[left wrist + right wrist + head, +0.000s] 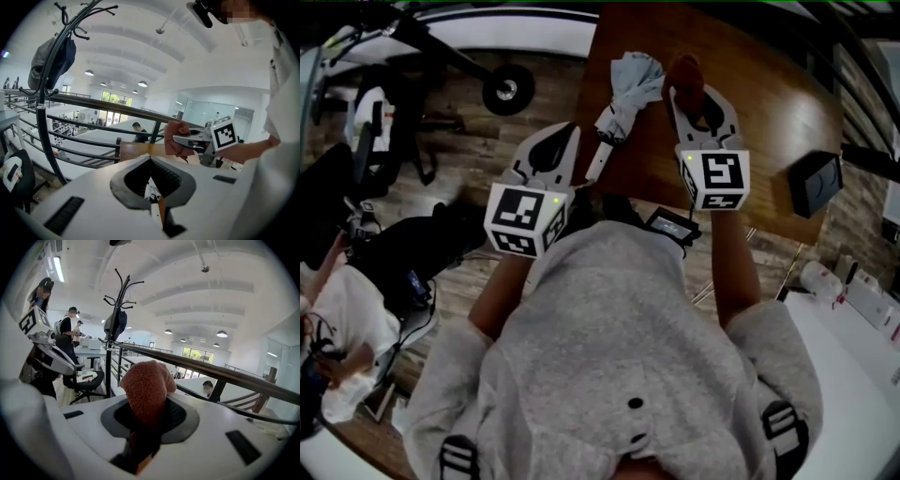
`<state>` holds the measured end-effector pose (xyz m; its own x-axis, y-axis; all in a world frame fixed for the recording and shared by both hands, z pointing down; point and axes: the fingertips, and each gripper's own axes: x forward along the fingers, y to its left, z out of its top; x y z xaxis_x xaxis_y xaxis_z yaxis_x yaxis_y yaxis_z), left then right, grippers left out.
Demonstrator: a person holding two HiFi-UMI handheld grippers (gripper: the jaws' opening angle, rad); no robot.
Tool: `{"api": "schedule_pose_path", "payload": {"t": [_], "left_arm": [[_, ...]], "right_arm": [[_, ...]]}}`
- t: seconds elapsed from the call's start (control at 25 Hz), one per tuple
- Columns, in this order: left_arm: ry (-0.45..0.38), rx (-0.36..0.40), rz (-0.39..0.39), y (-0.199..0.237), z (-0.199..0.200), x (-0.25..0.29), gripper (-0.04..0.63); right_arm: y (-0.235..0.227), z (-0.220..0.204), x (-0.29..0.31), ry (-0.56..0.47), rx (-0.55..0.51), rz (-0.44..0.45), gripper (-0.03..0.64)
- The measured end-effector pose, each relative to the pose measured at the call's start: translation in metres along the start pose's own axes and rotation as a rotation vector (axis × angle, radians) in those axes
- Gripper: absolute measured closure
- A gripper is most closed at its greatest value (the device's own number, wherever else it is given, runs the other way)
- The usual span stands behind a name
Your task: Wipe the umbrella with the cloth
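A: Task things first. Where's the umbrella?
B: Head view, top centre. The folded pale blue umbrella lies on the brown wooden table. Its white handle points to the lower left, at the table's edge.
A: And the cloth?
B: The rust-red cloth is just right of the bunched canopy. I can't tell if they touch. It's in the right tongs.
A: Confirmed in the right gripper view?
B: Yes. The cloth sits pinched between the jaws, with a wad bulging out above them. The right tongs are clamped on it.
A: Left tongs?
B: The left tongs are left of centre in the head view, just beside the handle, and contact is unclear. In the left gripper view the left tongs have their jaws together. Only a thin slit shows, and no clear object is gripped.
A: What's visible through the slit?
B: A white bit and an orange bit, too small to name.
A: Does either gripper view show the other tongs?
B: Yes. The left gripper view has the right tongs and red cloth at centre right, above a strip of table. The right gripper view has the left tongs at the upper left edge.
A: Anything else?
B: A black box at the table's right edge. A black coat rack with a dark cap on it, and a dark metal railing across the middle. An office chair at lower left in the right gripper view. The person wears a grey hoodie, filling the bottom of the head view.
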<state>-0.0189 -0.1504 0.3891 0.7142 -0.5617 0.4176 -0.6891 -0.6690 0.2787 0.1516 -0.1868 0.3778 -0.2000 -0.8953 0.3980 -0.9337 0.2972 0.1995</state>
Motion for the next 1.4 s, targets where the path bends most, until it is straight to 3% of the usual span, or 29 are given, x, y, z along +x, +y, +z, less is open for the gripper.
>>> {"api": "schedule_pose_path", "payload": {"t": [0.32,0.48,0.64,0.84,1.4], "left_arm": [[0.151,-0.05,0.029,-0.003,-0.072,0.025,0.583],[0.28,-0.011,0.03,-0.007,-0.124,0.052,0.581],[0.424,-0.02,-0.001,-0.016,-0.171,0.07,0.577],[0.54,-0.007,-0.015,-0.023,-0.211,0.085,0.489],[0.542,-0.024,0.037,-0.019,-0.223,0.079,0.465]], "right_arm": [[-0.016,-0.05,0.043,0.086,-0.056,0.017,0.508],[-0.014,-0.078,0.073,0.157,-0.109,0.032,0.509],[-0.005,-0.098,0.1,0.228,-0.133,0.053,0.509],[0.008,-0.107,0.11,0.246,-0.135,0.09,0.509],[0.032,-0.12,0.106,0.274,-0.082,0.146,0.509]]}}
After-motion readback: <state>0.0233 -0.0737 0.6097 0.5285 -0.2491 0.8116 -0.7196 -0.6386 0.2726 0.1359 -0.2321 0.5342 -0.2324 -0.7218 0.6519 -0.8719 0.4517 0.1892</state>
